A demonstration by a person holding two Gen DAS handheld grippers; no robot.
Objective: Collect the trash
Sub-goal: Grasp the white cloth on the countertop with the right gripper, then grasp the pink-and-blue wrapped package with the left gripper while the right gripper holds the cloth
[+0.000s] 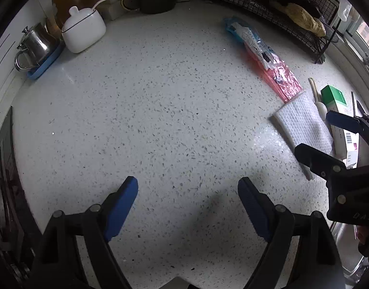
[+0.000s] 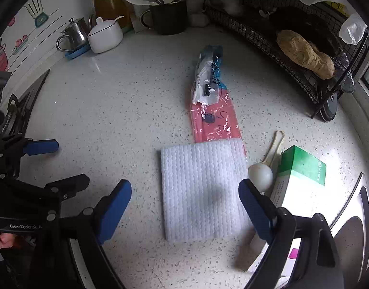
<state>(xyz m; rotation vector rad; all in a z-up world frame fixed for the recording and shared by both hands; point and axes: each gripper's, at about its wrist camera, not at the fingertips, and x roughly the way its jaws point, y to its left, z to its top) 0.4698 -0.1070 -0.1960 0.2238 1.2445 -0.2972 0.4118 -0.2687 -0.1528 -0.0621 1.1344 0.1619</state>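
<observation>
Two hand-held grippers above a speckled countertop (image 2: 107, 101), each seen from its own wrist camera. The right gripper (image 2: 185, 207) points steeply down with its jaws wide apart and nothing clamped; the white folded cloth (image 2: 203, 190) lies directly beneath and between its blue fingertips (image 2: 114, 204), apparently not yet touched. The cloth's long axis runs straight ahead of the gripper, roughly crosswise to the line in which the jaws would close. Ahead of the cloth, its near end tucked under the cloth's far edge, lies the red and blue plastic wrapper (image 2: 213, 101), its long axis continuing the same line away from the gripper. To the right of the right gripper, beside the cloth, rest a white spoon (image 2: 261, 173) and a green and white carton (image 2: 302, 175).

The left gripper (image 1: 188, 204) likewise stands open and empty, over bare counter. From it the cloth (image 1: 302, 125) and wrapper (image 1: 264, 55) lie well off to the right, with the right gripper (image 1: 328, 139) between.

The right hand is judged much the nearer to the trash; the coming move appears to turn on lowering it so the pads close across the cloth's width.
</observation>
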